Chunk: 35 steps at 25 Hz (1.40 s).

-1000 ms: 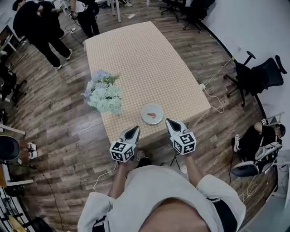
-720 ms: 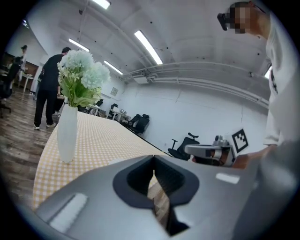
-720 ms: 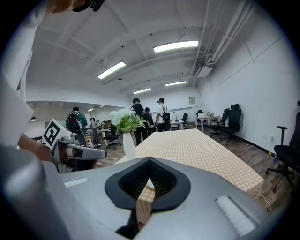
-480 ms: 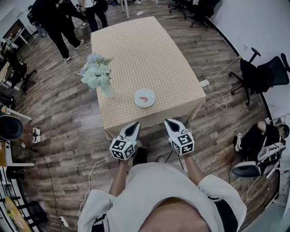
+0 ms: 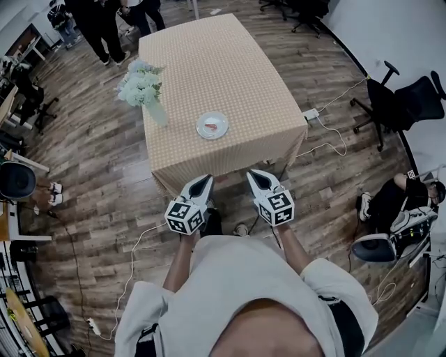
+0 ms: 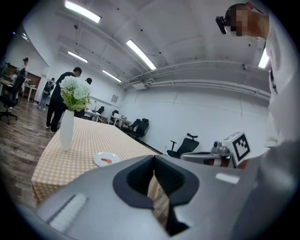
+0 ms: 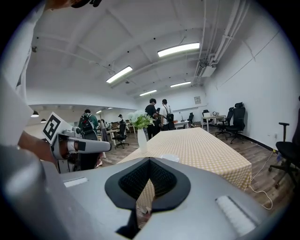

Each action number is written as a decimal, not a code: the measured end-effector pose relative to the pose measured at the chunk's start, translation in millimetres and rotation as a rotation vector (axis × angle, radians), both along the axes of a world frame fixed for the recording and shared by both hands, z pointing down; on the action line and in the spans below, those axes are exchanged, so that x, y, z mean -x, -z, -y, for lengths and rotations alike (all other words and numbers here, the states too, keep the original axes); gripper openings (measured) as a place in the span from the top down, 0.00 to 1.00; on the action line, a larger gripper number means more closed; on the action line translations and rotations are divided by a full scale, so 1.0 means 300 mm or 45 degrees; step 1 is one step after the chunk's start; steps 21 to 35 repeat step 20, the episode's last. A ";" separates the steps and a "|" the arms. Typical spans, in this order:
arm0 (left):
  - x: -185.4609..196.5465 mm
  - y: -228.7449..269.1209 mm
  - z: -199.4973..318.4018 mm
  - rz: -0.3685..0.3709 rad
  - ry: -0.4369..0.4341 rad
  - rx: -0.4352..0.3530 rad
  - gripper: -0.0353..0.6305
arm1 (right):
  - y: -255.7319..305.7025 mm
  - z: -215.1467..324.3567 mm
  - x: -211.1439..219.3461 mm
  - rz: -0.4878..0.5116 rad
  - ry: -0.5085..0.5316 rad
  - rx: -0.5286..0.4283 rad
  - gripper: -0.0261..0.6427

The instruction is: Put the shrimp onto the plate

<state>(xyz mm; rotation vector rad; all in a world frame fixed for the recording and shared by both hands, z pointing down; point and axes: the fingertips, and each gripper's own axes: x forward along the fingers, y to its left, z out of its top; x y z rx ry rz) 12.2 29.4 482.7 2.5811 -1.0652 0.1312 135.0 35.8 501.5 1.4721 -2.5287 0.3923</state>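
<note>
The red shrimp (image 5: 211, 127) lies on a small white plate (image 5: 212, 117) near the front of the checked table (image 5: 209, 63). In the left gripper view the plate (image 6: 101, 157) with the shrimp (image 6: 107, 161) sits far ahead, and in the right gripper view only the plate's rim (image 7: 171, 158) shows. My left gripper (image 5: 203, 180) and right gripper (image 5: 251, 174) hang side by side over the wooden floor, short of the table's near edge. Both are shut with nothing between the jaws. The left gripper (image 6: 153, 186) and the right gripper (image 7: 148, 183) point toward the table.
A white vase of pale flowers (image 5: 143, 87) stands at the table's left edge, beyond the plate. Cables (image 5: 327, 146) run over the floor to the right. Office chairs (image 5: 408, 101) stand at the right, and people (image 5: 104, 21) stand beyond the table's far left corner.
I have drawn back from the table. The plate now lies farther from both grippers, which have gone from above the table's front edge to over the floor. Both stay shut.
</note>
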 end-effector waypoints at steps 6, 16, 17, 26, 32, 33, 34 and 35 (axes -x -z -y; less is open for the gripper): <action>0.000 0.010 -0.044 -0.004 0.004 -0.026 0.93 | 0.012 -0.041 0.017 -0.011 0.020 -0.028 0.97; 0.005 0.004 -0.096 -0.018 0.019 -0.022 0.93 | -0.008 -0.083 0.043 -0.045 0.061 -0.011 0.97; 0.008 0.004 -0.096 -0.019 0.021 -0.024 0.93 | -0.011 -0.084 0.046 -0.047 0.063 -0.011 0.97; 0.021 0.003 -0.091 -0.015 0.029 -0.030 0.93 | -0.017 -0.083 0.062 -0.054 0.073 -0.013 0.97; 0.021 0.003 -0.091 -0.015 0.029 -0.030 0.93 | -0.017 -0.083 0.062 -0.054 0.073 -0.013 0.97; 0.021 0.003 -0.091 -0.015 0.029 -0.030 0.93 | -0.017 -0.083 0.062 -0.054 0.073 -0.013 0.97; 0.021 0.003 -0.091 -0.015 0.029 -0.030 0.93 | -0.017 -0.083 0.062 -0.054 0.073 -0.013 0.97; 0.021 0.003 -0.091 -0.015 0.029 -0.030 0.93 | -0.017 -0.083 0.062 -0.054 0.073 -0.013 0.97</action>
